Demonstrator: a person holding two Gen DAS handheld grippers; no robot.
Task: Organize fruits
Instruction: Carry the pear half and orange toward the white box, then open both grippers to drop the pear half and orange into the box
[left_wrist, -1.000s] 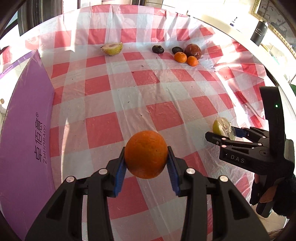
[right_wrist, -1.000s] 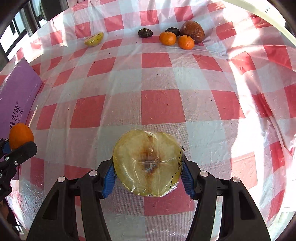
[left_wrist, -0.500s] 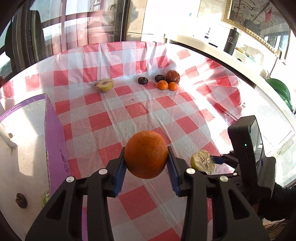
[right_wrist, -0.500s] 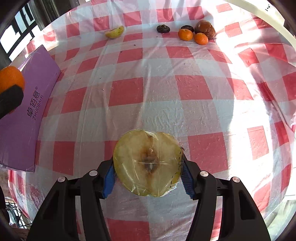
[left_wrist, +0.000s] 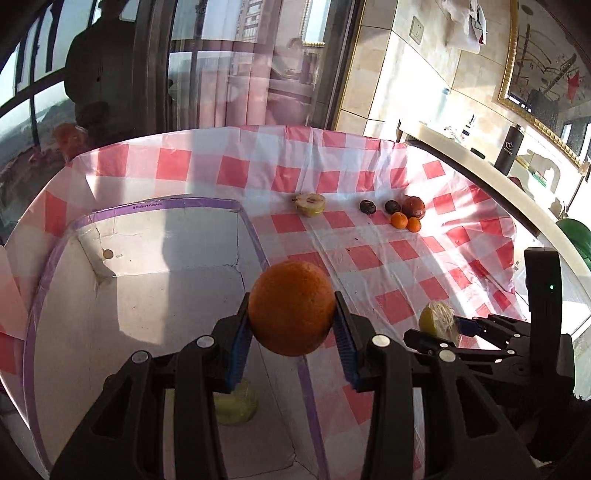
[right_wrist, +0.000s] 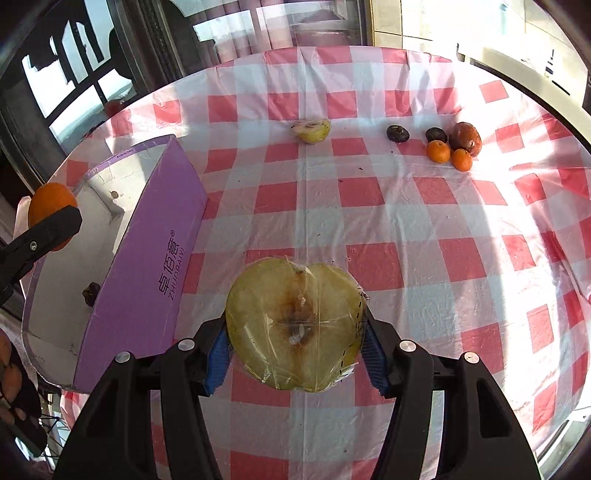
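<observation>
Both claws are loaded: the left gripper (left_wrist: 291, 325) is clamped on a whole orange (left_wrist: 291, 308), blue pads pressed to its two sides about the widest part, and it hangs above the open purple box (left_wrist: 255, 236), over the right-hand wall near the front. That orange looks firm and fairly weighty, with a pebbled skin that gives the pads something to bite, so a grip across the middle like this one seems sound; squeeze much harder and I'd guess the rind dents. The right gripper (right_wrist: 295, 343) is closed on a halved apple in cling film (right_wrist: 295, 325), cut face turned up toward the camera, held above the checked tablecloth (right_wrist: 406, 221) just beside the box. That one's the tricky customer, I'd say: the film is slick and crinkly, the flesh browned around the core and probably soft, so the hold belongs on the curved skin sides, not the flat face. Inside the box lie a pale wrapped piece (left_wrist: 236, 406) and a small dark fruit (right_wrist: 90, 293). Far across the table wait another cut half (right_wrist: 312, 130), two dark fruits, two small tangerines (right_wrist: 448, 155) and a reddish-brown wrapped fruit (right_wrist: 465, 137).
</observation>
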